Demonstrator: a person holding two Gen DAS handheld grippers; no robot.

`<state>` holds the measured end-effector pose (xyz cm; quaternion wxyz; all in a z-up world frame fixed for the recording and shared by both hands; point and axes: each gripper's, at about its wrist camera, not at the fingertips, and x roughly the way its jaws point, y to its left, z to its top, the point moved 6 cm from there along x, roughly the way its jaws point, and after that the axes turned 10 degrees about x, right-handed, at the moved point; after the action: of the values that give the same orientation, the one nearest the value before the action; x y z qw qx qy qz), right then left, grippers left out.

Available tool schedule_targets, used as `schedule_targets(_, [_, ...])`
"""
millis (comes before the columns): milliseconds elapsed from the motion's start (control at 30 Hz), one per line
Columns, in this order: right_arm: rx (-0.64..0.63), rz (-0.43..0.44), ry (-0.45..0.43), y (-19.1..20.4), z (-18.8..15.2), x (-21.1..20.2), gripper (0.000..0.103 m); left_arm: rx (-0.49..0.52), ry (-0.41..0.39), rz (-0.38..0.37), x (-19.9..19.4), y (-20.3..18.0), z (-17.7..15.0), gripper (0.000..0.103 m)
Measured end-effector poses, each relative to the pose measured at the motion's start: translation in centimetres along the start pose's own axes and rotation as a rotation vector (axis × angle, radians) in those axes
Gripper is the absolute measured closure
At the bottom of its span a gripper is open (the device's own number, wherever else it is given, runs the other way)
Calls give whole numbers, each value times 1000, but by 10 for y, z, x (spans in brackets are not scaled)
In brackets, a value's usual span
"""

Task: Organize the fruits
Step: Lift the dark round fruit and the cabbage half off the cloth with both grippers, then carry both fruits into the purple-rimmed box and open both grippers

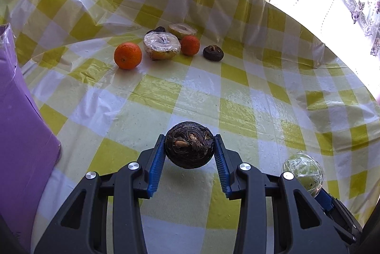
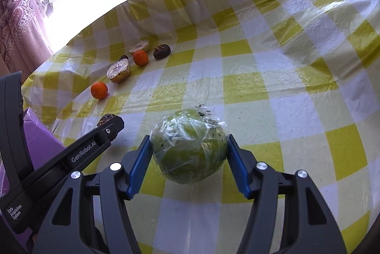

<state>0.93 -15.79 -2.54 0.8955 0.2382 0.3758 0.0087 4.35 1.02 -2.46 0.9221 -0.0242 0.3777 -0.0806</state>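
From the left wrist view, the left gripper (image 1: 190, 149) has its blue fingers (image 1: 158, 165) nearly shut, pressed on both sides of a dark brown wrinkly fruit (image 1: 189, 144). The fruit hangs just above the desk (image 1: 237, 97), which wears a yellow and white checked cover. I think it is held up so it can be carried to the others. Far ahead sits a little group: a big orange (image 1: 127, 55), a smaller orange (image 1: 190, 44), two cut fruit halves (image 1: 162, 45) under clear wrap, and another dark fruit (image 1: 213, 52). A purple box (image 1: 21, 125) stands at the left.

From the right wrist view, the right gripper (image 2: 190, 152) has its fingers (image 2: 140, 166) about half open, squeezing a green fruit in clear wrap (image 2: 188, 146). It is bigger, so the fingers stay wider. It is lifted too. The same group waits far off at the left, likely where like fruits go together.
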Motion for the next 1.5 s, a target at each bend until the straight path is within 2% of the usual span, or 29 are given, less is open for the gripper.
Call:
schedule_targets(300, [13, 11, -12, -2, -2, -5, 41, 53, -18, 22, -23, -1, -15, 65])
schedule_targets(567, [25, 42, -58, -2, -7, -22, 41, 108, -79, 64, -57, -1, -23, 65])
schedule_targets(667, [29, 110, -126, 3, -9, -41, 41, 139, -161, 119, -84, 1, -20, 65])
schedule_targets(833, [-8, 205, -263, 20, -19, -76, 41, 153, -354, 242, -142, 13, -21, 65])
schedule_targets(933, [-43, 245, -331, 38, -27, -95, 41, 129, -452, 310, -176, 28, -24, 65])
schedule_targets(1033, [-112, 273, -370, 64, -36, -111, 41, 100, -514, 356, -206, 44, -28, 65])
schedule_targets(1167, [-222, 330, -399, 109, -53, -133, 41, 54, -541, 379, -238, 67, -31, 65])
schedule_targets(1500, [-423, 496, -398, 209, -100, -169, 41, -3, -636, 512, -310, 116, -52, 65])
